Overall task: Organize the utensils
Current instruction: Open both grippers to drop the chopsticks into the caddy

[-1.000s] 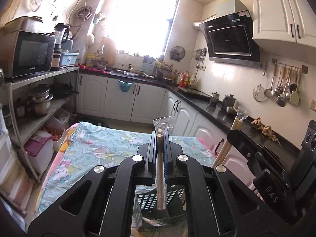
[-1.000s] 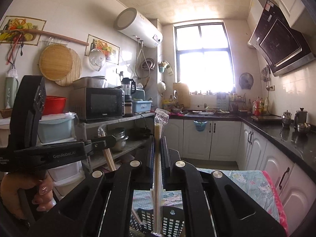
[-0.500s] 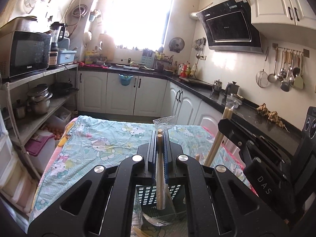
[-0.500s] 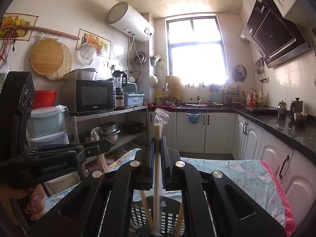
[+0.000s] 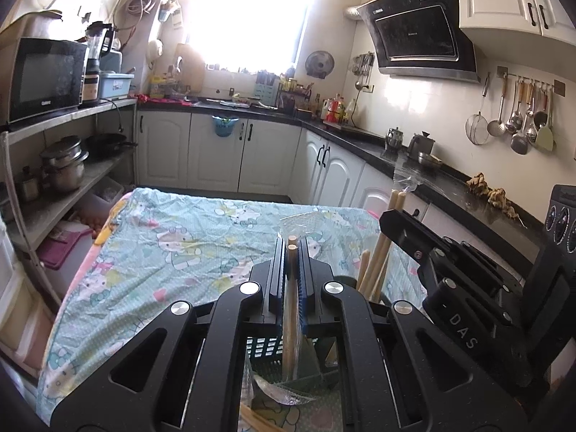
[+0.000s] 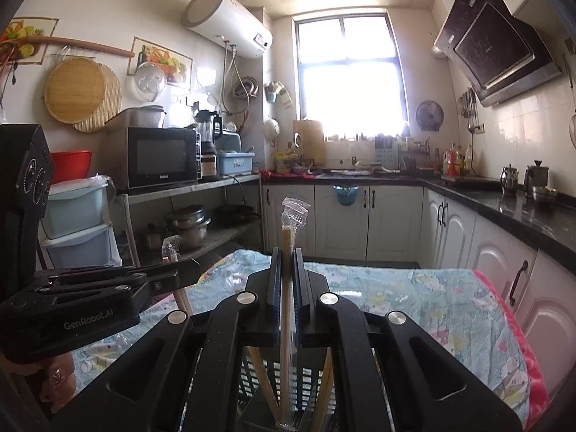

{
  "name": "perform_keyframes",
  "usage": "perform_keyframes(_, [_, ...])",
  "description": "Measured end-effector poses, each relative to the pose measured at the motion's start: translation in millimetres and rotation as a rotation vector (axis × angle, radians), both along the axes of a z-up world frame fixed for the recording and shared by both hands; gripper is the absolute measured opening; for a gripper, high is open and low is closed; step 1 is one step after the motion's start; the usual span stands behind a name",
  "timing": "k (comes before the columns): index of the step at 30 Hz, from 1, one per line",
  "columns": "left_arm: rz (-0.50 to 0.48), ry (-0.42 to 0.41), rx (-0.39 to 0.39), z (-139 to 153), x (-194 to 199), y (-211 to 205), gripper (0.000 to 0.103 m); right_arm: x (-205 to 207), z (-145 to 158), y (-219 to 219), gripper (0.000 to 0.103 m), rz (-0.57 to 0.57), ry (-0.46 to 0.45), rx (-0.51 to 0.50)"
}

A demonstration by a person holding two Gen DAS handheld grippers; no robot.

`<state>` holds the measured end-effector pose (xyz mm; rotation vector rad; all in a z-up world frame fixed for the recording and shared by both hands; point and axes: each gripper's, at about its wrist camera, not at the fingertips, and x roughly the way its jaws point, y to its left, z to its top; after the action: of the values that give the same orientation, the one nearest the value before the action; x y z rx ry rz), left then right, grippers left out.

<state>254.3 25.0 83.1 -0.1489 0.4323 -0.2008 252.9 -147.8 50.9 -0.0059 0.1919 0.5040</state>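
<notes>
Over the black basket [image 6: 288,388], both grippers [image 5: 291,248] [image 6: 287,252] pinching upright wrapped chopsticks [image 6: 287,288], tips down.

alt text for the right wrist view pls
The right gripper is shut on a plastic-wrapped pair of chopsticks, held upright over a dark slotted basket on a cartoon-print tablecloth. The left gripper is alongside in a kitchen.

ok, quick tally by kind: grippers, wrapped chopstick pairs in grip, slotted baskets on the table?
Grippers: 2 (left gripper, right gripper)
Wrapped chopstick pairs, one clamped in each: 2
Dark slotted basket: 1
Total: 5
</notes>
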Motion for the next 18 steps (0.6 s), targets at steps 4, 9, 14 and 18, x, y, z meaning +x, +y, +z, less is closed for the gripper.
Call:
perform_keyframes(4, [-0.003, 0.015, -0.006, -6.1, -0.2, 1.0, 0.004, 0.2, -4.1, -0.4, 0.012, -0.010, 0.023, 0.002])
perform_keyframes(9, [0.002, 0.032, -0.017, -10.0, -1.5, 6.4, 0.012, -1.2, -3.3, -7.8, 0.023, -0.019, 0.042, 0.023])
perform_keyframes(14, [0.009, 0.031, -0.034, -7.7, -8.2, 10.8, 0.026, -5.7, -2.3, -14.3, 0.032, -0.031, 0.061, 0.031])
perform_keyframes(18, [0.012, 0.019, -0.047, -2.2, -15.2, 14.5, 0.039, -9.3, -0.3, -17.5, 0.038, -0.037, 0.078, 0.030])
